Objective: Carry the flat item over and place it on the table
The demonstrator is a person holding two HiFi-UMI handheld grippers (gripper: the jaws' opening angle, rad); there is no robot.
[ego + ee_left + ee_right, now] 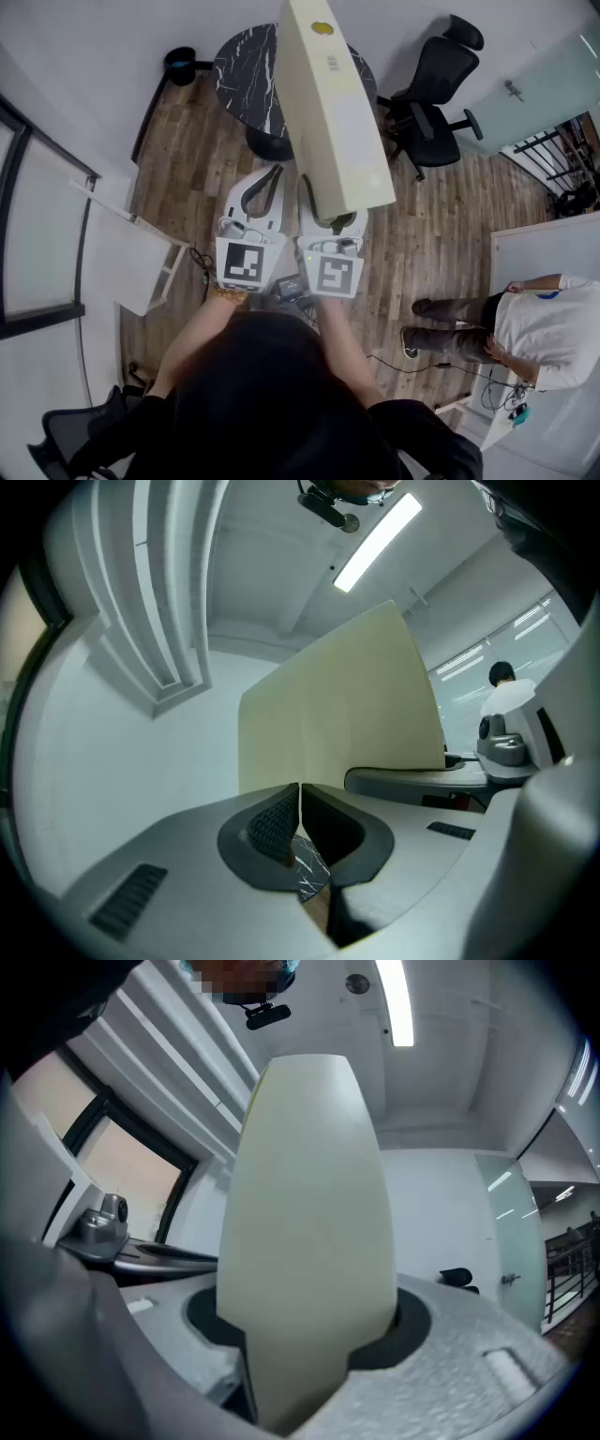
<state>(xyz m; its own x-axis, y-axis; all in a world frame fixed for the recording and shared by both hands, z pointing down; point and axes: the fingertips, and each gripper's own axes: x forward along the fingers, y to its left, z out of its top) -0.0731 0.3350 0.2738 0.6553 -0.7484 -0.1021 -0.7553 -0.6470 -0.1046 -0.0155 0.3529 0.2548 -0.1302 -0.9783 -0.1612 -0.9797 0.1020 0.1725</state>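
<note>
A long, flat cream box (328, 103) stands on end in front of me, and my right gripper (333, 222) is shut on its lower end. In the right gripper view the box (309, 1204) fills the gap between the jaws of that gripper (305, 1335) and hides what lies ahead. My left gripper (270, 180) rides just to the left of the box, shut with nothing in it. In the left gripper view its tips (299, 794) meet, and the box's broad face (347, 705) rises to their right. The round black marble table (246, 75) stands ahead, beyond the box.
A black office chair (431, 103) stands right of the round table. A person (534, 328) sits at a white desk (553, 253) on the far right. White panels (122, 253) lean at the left wall, and a black bin (180, 64) sits near the table. Cables lie on the wood floor.
</note>
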